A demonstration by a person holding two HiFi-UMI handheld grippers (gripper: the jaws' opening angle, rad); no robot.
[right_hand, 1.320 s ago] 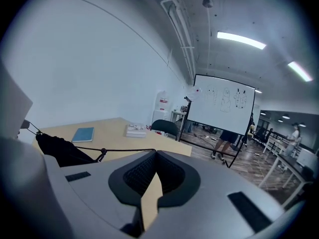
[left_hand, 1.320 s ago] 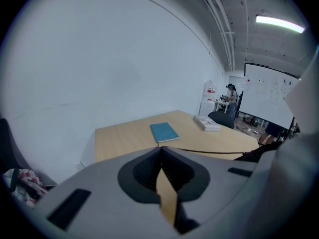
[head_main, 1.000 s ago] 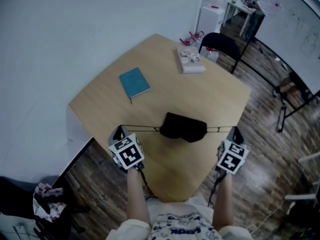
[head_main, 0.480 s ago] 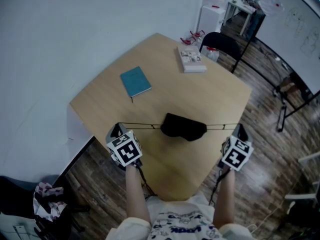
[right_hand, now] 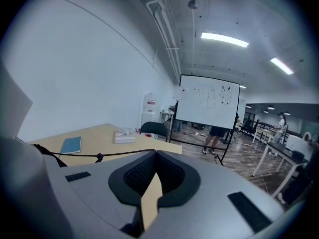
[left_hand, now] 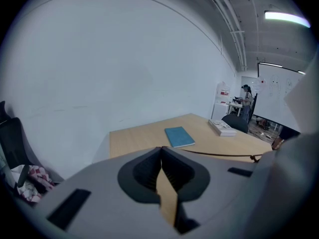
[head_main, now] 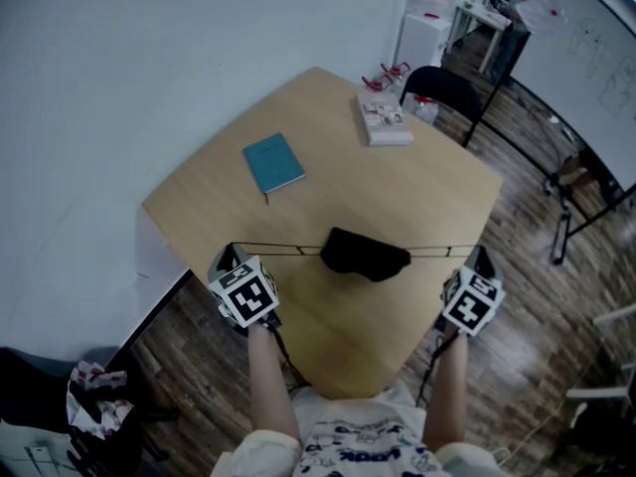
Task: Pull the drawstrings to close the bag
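While my left gripper (head_main: 234,250) is clenched on the left cord (head_main: 278,249) and my right gripper (head_main: 480,252) on the right cord (head_main: 442,251), both cords run taut and nearly level to the bag (head_main: 365,252). Bag: black, bunched at the mouth, lying on the table (head_main: 417,197) between the two grippers, which sit at the table's side edges. Also on the table, well beyond the bag: one teal notebook (head_main: 274,163) and one book stack (head_main: 386,122), with a black chair (head_main: 442,89) past the far corner.
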